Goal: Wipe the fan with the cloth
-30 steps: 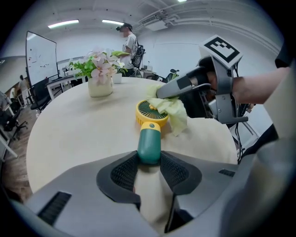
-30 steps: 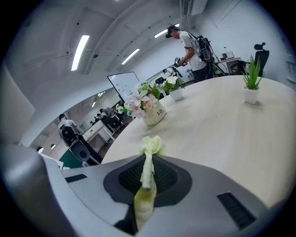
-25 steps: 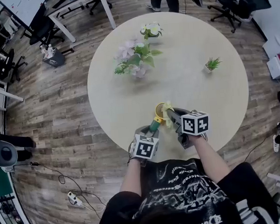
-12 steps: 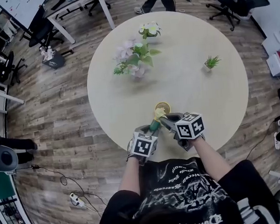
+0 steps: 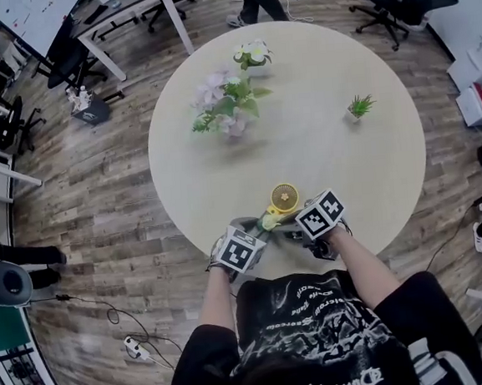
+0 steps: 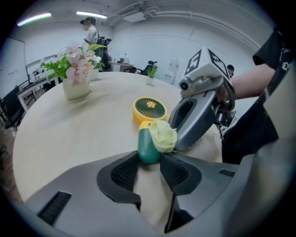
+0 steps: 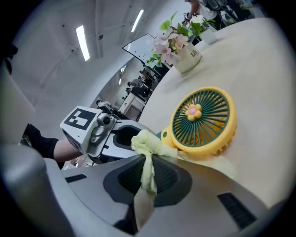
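Note:
A small hand fan lies on the round table (image 5: pixel 373 167), its yellow head (image 5: pixel 284 197) with a green grille (image 7: pixel 203 121) facing up. My left gripper (image 5: pixel 255 227) is shut on the fan's green handle (image 6: pixel 148 147), the pads (image 6: pixel 124 170) pressing both sides. My right gripper (image 5: pixel 284 228) is shut on a pale yellow-green cloth (image 7: pixel 147 148). The bunched cloth (image 6: pixel 163 135) touches the top of the handle, just below the fan head (image 6: pixel 150 109). The right gripper (image 6: pixel 199 111) comes in from the right, tip to tip with the left gripper (image 7: pixel 113 134).
A vase of pink flowers (image 5: pixel 225 105), a white flower pot (image 5: pixel 254 54) and a small green plant (image 5: pixel 358 108) stand farther back on the table. The table's near edge is right under my grippers. Chairs, desks and a person stand beyond the table.
My right gripper swung left and toward me, dragging the cloth off the fan head down to the handle. The fan head now shows uncovered. The left gripper kept its hold, rolling slightly.

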Action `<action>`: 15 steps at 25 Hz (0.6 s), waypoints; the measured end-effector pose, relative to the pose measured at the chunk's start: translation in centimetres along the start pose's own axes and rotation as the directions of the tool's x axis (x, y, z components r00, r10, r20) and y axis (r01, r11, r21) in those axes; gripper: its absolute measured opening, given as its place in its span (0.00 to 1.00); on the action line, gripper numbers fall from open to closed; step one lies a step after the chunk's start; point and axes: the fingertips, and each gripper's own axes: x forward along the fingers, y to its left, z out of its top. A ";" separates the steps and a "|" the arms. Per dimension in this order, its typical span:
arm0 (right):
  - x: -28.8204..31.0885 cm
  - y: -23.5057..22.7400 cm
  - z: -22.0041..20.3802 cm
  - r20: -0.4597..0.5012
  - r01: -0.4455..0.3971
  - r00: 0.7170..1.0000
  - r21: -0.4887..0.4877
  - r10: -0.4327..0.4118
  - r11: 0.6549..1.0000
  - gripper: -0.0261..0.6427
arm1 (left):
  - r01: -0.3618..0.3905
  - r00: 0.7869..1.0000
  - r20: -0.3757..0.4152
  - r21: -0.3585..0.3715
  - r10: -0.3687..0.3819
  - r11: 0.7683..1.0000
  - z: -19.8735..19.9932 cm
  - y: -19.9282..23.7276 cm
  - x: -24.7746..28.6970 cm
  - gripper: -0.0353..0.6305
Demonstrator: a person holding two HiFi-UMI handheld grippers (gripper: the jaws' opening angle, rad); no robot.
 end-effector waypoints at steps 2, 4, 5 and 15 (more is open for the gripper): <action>0.0 -0.1 -0.5 -0.032 0.009 0.999 -0.022 -0.009 1.000 0.10 | 0.017 1.000 -0.025 0.044 -0.016 0.999 -0.1 -0.2 0.1 0.31; -0.1 -0.3 -0.7 -0.032 0.039 0.999 -0.051 -0.041 0.998 0.10 | 0.030 0.999 -0.032 0.046 -0.028 0.999 -0.1 -0.4 0.1 0.31; -0.2 -0.3 -0.7 -0.023 0.049 0.998 -0.057 -0.050 0.997 0.10 | 0.033 0.999 -0.029 0.041 -0.031 0.999 -0.1 -0.3 0.1 0.31; -1.8 -2.6 0.0 0.118 0.250 0.961 0.009 -0.249 0.968 0.10 | 0.050 0.996 -0.070 0.070 -0.045 0.996 -0.1 -0.1 0.0 0.31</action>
